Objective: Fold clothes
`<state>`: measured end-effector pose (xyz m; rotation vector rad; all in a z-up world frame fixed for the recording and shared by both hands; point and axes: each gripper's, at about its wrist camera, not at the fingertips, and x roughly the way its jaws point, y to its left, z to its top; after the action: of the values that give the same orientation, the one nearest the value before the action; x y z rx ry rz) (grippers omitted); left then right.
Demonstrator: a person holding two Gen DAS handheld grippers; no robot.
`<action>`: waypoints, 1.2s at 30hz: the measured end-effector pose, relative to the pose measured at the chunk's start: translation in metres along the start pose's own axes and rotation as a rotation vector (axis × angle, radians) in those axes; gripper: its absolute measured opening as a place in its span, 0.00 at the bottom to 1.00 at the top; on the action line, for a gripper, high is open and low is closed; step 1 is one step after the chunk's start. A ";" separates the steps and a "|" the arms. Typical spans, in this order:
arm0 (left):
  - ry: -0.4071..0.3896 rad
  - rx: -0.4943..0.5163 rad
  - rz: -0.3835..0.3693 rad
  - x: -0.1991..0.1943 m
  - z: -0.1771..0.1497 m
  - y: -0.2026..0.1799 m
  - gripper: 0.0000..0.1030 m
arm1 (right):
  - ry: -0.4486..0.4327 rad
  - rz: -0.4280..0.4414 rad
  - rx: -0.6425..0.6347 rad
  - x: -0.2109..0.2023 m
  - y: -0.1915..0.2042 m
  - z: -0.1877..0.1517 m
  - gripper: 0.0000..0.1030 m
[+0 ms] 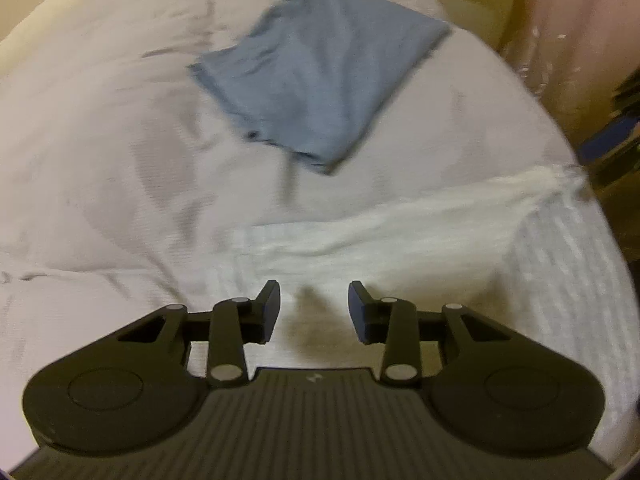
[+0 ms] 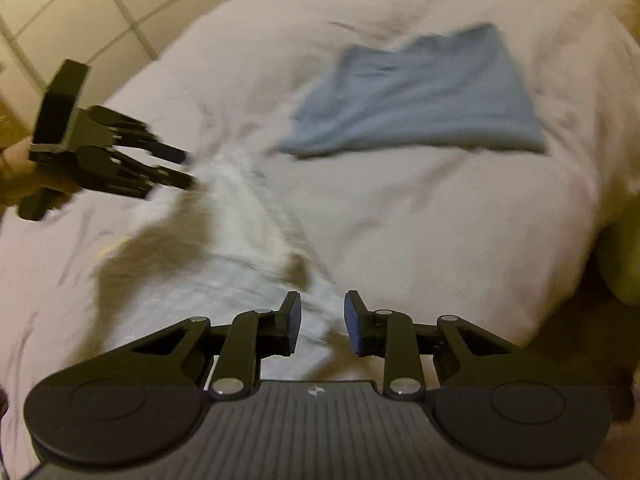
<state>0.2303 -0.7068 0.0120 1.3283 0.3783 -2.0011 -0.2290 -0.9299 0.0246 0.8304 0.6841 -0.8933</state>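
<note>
A folded blue garment [image 1: 320, 76] is seen lying flat on the pale bed cover [image 1: 120, 160], at about 12 o'clock from the left gripper [image 1: 314, 312] and well apart from it. A white textured cloth [image 1: 400, 232] is spread nearer, from about 12 to 3 o'clock of that gripper, its rumpled upper edge running toward the bed's right side. The left gripper's jaws are held partly apart, a moderate gap, with nothing between them; only cloth and a shadow are seen below the gap. Contact with the cloth cannot be told.

In the right wrist view the blue garment [image 2: 420, 96] is placed at about 1 o'clock from the right gripper [image 2: 322, 320], well apart. The white cloth [image 2: 248, 232] is seen running from 12 o'clock out to 10 o'clock, bunched in a ridge. The right gripper's jaws are likewise held at a moderate gap with nothing clamped; the blue pads [image 2: 354, 328] are bare. The left gripper [image 2: 188, 168] is visible at 10 o'clock, gripped by a hand [image 2: 16, 176], its fingertips just beside the far end of the white ridge. Both views are motion-blurred. A tiled floor [image 2: 80, 12] is seen beyond the bed at 11 o'clock.
</note>
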 end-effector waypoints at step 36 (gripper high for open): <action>-0.061 -0.202 -0.142 0.014 0.028 -0.034 0.34 | 0.086 0.102 -0.133 0.032 0.002 -0.009 0.27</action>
<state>0.1838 -0.7044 0.0069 1.1405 0.6439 -2.0525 -0.2140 -0.9338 -0.0043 0.7804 0.7610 -0.7162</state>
